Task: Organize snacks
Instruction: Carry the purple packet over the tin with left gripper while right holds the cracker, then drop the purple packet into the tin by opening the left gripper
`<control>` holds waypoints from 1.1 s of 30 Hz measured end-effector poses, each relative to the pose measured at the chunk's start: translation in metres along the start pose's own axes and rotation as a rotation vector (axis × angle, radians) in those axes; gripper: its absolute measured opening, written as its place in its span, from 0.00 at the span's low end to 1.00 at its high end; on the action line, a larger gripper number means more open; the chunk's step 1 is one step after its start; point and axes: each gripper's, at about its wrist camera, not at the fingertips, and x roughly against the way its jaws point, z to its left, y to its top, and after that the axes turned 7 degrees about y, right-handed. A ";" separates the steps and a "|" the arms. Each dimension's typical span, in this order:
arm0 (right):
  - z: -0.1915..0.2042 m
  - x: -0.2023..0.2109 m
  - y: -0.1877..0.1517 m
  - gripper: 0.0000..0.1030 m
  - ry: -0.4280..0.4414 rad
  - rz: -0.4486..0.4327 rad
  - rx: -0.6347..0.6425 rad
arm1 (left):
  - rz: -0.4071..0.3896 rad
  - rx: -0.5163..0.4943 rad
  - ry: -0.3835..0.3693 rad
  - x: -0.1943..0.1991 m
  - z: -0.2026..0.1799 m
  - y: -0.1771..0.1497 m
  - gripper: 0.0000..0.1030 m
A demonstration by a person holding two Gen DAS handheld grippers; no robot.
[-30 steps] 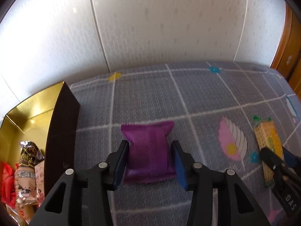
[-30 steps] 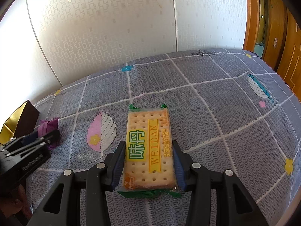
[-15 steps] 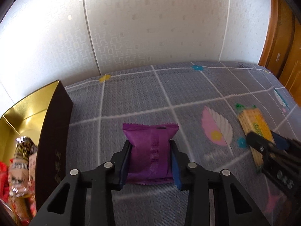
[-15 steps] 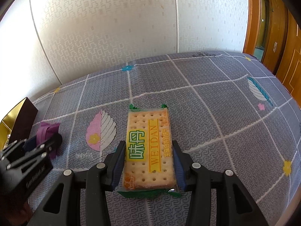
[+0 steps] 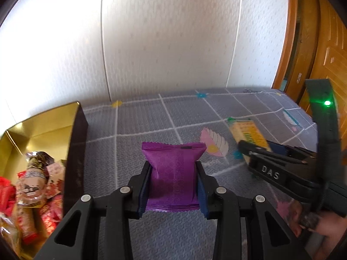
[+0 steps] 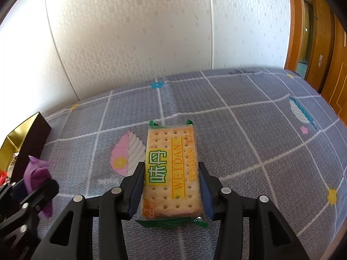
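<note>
A purple snack packet (image 5: 171,173) is pinched between the blue pads of my left gripper (image 5: 172,169), which is shut on it and holds it a little above the grey patterned cloth (image 5: 141,130). The right wrist view shows that same purple packet (image 6: 36,169) at the far left. My right gripper (image 6: 171,169) is shut on the near half of a cracker packet (image 6: 171,151) with yellow and green print. The cracker packet's far end points away over the cloth. From the left wrist view, the right gripper (image 5: 258,146) and the cracker packet (image 5: 245,130) sit to the right.
An open box with a gold lining and dark walls (image 5: 76,151) stands at the left with several wrapped snacks (image 5: 32,184) inside. A white wall runs along the far edge of the cloth. A wooden door (image 5: 321,43) is at the right. A hand (image 5: 314,221) holds the right gripper.
My left gripper closed on the purple packet and lifted it off the cloth. The box and the right gripper now look nearer. The right gripper and cracker packet stayed put.
</note>
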 end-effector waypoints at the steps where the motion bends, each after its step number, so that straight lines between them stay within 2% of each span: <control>1: 0.002 0.001 0.000 0.46 0.009 -0.007 0.005 | -0.008 -0.002 0.000 0.004 0.002 -0.001 0.37; 8: 0.021 0.006 -0.002 0.46 0.080 -0.043 0.065 | -0.039 0.027 0.009 0.027 0.028 -0.006 0.37; 21: 0.064 0.026 -0.018 0.46 0.233 -0.116 0.198 | -0.081 0.142 0.051 0.065 0.102 -0.019 0.37; 29: 0.079 0.033 -0.025 0.46 0.276 -0.143 0.224 | -0.081 0.225 0.123 0.075 0.160 -0.026 0.37; 33: 0.087 0.037 -0.028 0.46 0.285 -0.155 0.249 | -0.048 0.282 0.161 0.073 0.193 -0.030 0.37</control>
